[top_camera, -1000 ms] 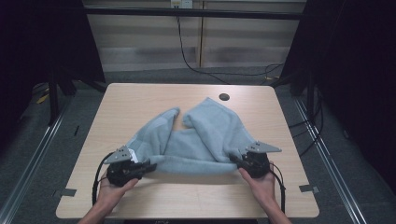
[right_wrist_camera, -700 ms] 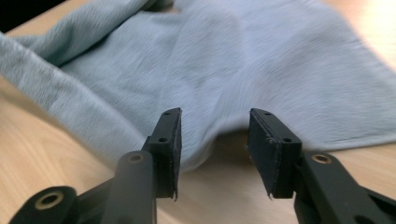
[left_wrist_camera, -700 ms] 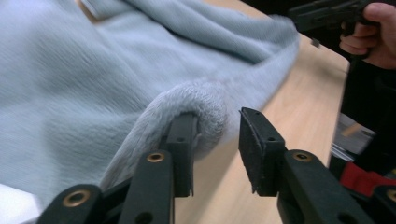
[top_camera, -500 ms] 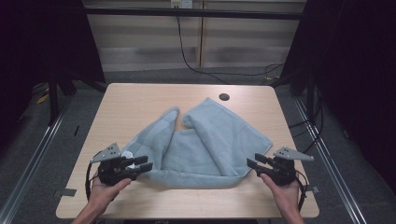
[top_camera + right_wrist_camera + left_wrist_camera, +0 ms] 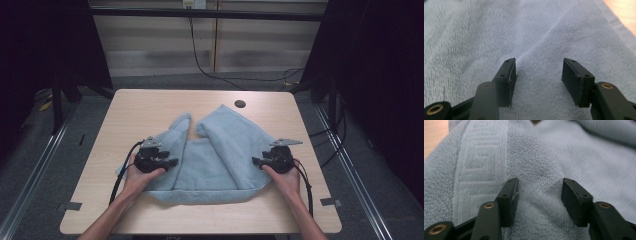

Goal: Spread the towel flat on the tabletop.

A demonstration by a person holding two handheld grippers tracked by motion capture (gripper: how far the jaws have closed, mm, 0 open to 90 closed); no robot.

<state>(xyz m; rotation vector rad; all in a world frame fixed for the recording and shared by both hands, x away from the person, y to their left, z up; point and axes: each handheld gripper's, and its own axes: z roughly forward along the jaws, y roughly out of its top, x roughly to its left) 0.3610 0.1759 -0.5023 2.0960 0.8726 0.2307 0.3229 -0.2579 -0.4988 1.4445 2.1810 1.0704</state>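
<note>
Two grippers, left gripper and right gripper, rest jaws released on the towel, its folds hiding underlayers.

Towel edges beyond the frame in both gripper views; underlying folds hidden.

light wood table sitting on grey floor, round dark grommet hole lying near its far edge, black cable hanging behind, tape marks sticking beside near corners

towel: looped terry cloth, matt (woven border band) | table: smooth pale wood | claw: matt black plastic
</note>
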